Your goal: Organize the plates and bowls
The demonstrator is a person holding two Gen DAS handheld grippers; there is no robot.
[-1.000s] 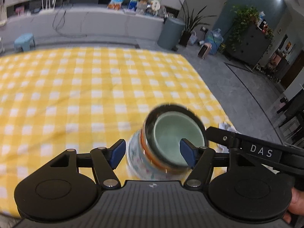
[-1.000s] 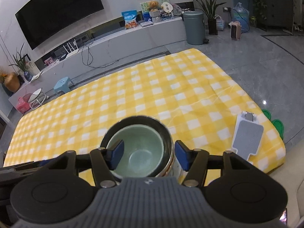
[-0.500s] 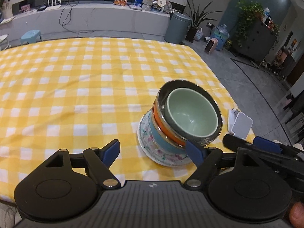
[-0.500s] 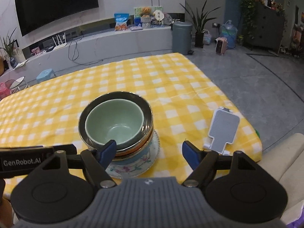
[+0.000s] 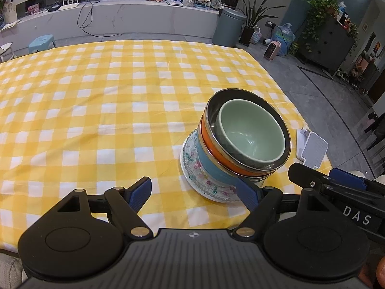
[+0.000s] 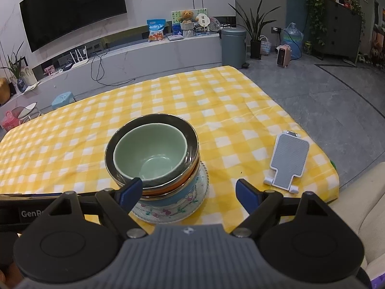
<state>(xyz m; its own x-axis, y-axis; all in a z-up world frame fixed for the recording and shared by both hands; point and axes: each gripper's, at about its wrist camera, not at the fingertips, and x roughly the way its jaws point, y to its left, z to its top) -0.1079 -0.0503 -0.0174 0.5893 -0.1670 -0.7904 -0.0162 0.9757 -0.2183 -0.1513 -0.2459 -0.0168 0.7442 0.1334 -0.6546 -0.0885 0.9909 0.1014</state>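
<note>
A stack of dishes stands on the yellow checked tablecloth [image 5: 96, 101]. A pale green bowl [image 5: 250, 132] sits inside a steel-rimmed orange bowl [image 5: 216, 149], on a light blue bowl [image 5: 209, 166], on a floral glass plate [image 5: 192, 168]. In the right wrist view the green bowl [image 6: 151, 154] tops the same stack on the plate [image 6: 168, 212]. My left gripper [image 5: 196, 191] is open and empty, near and left of the stack. My right gripper [image 6: 189, 189] is open and empty, just in front of the stack.
A white and grey phone stand [image 6: 286, 161] lies on the cloth right of the stack, also seen in the left wrist view [image 5: 312, 149]. The table's right edge drops to a grey floor [image 6: 324, 91]. A beige sofa [image 6: 361, 212] is at the near right.
Both grippers have opened wider and drawn back from the stack, which was between their fingers a second ago. The stack now stands alone on the cloth.
</note>
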